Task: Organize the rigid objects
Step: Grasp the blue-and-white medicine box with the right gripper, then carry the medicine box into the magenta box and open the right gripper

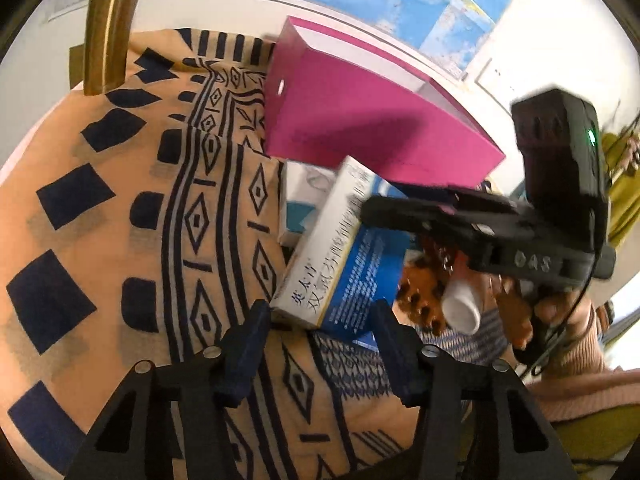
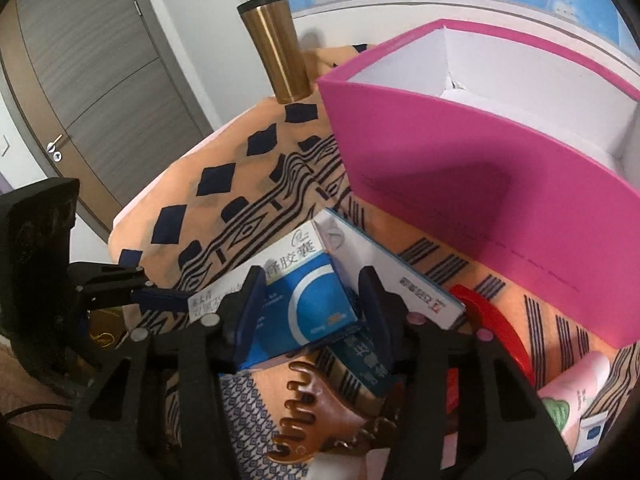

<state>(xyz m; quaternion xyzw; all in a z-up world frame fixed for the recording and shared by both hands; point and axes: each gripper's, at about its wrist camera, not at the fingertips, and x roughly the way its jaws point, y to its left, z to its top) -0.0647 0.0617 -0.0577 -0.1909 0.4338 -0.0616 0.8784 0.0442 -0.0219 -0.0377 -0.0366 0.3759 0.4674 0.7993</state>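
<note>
A blue-and-white medicine box [image 1: 332, 264] lies tilted on the patterned tablecloth, in front of an open pink box [image 1: 360, 120]. My left gripper [image 1: 320, 328] is open, its fingertips on either side of the box's near end. My right gripper [image 2: 312, 300] is open around the same medicine box [image 2: 312, 300] from the other side; it shows in the left wrist view [image 1: 384, 212] above the box. The pink box [image 2: 480, 152] stands behind, white inside. A second white-and-blue box [image 2: 400, 276] lies against the first.
A brass tumbler [image 2: 276, 52] stands at the table's far edge. A brown hair claw [image 2: 316, 416], a red clip [image 2: 496, 320], a pink packet [image 2: 576, 400] and a white bottle [image 1: 460, 304] lie close by. A door [image 2: 100, 92] is at left.
</note>
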